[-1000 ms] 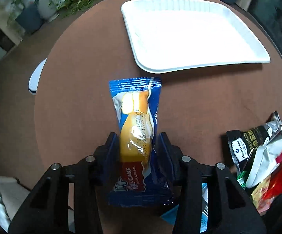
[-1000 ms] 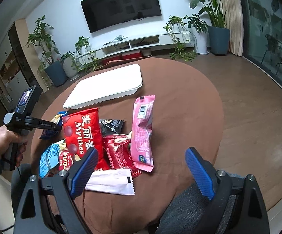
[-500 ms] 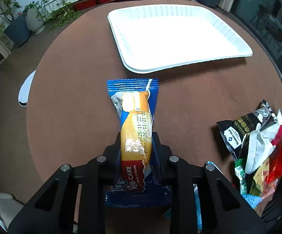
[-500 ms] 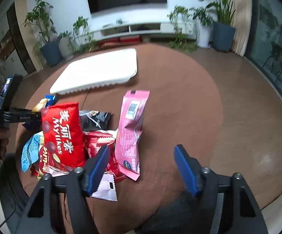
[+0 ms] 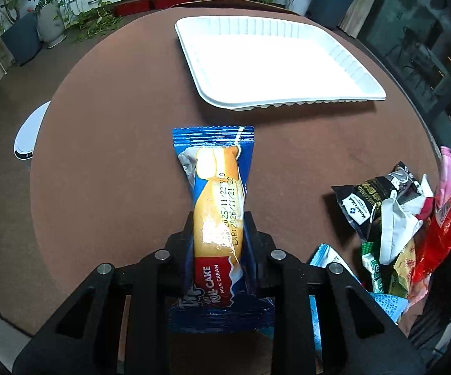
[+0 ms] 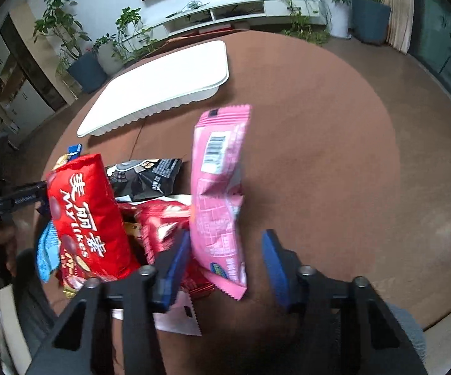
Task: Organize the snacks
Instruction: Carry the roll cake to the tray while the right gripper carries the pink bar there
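Note:
My left gripper (image 5: pixel 218 228) is shut on a blue roll cake packet (image 5: pixel 217 200) and holds it above the brown round table, short of the empty white tray (image 5: pixel 275 62). My right gripper (image 6: pixel 227 257) is open, its blue pads on either side of the near end of a pink snack packet (image 6: pixel 219 187) lying on the table. The tray (image 6: pixel 163 87) also shows in the right wrist view, beyond the snack pile.
A pile of snacks lies left of the pink packet: a red Mylikes bag (image 6: pixel 85 215), a black packet (image 6: pixel 146 178), a dark red packet (image 6: pixel 163 228). The same pile (image 5: pixel 397 228) is right of my left gripper. The table edge (image 6: pixel 413 312) is close at right.
My left gripper closed on the roll cake packet and lifted it a little toward the tray. My right gripper moved forward and down and narrowed around the pink packet.

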The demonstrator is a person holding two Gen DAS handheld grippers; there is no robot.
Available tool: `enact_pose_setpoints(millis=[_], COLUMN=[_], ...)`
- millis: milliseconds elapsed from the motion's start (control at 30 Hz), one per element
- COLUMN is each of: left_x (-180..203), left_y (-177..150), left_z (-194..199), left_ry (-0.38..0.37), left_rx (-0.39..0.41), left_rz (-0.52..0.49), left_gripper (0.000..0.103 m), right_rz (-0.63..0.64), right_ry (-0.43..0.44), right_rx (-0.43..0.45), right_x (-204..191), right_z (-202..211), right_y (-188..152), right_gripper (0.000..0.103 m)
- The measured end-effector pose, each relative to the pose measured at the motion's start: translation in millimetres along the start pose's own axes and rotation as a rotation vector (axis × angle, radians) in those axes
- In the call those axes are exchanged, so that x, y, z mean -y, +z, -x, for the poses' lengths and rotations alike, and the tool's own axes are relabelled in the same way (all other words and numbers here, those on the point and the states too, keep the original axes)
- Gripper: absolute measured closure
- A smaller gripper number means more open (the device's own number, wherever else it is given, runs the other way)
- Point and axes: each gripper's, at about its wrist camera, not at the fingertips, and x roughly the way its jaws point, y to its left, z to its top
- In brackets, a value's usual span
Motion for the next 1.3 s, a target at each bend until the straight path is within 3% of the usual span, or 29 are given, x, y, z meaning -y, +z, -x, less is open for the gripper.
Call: enact_pose_setpoints(millis=[400, 867, 1100, 1300], left_x=[2, -14, -30, -35], left_y=[-4, -15, 6, 46], left_z=[0, 34, 62, 84], left_ry=[-0.041, -0.16, -0.211, -0.214], left_rx=[0.028, 0.11, 0.193, 0.266], left_rz=[0.031, 0.131, 0.185, 0.177], left_gripper=[0.079, 0.079, 0.079, 0.079], right_rz=[-0.042, -0.173, -0.242, -0.213], right_ry=[0.07, 0.114, 0.086, 0.076], right_rx=[0.038, 0.133, 0.2, 0.265], right_x=[10, 53, 90, 91], right_z=[13, 38, 56, 71], right_y=[0, 17, 48, 94], right_gripper=[0.075, 0.078, 0.08, 0.08])
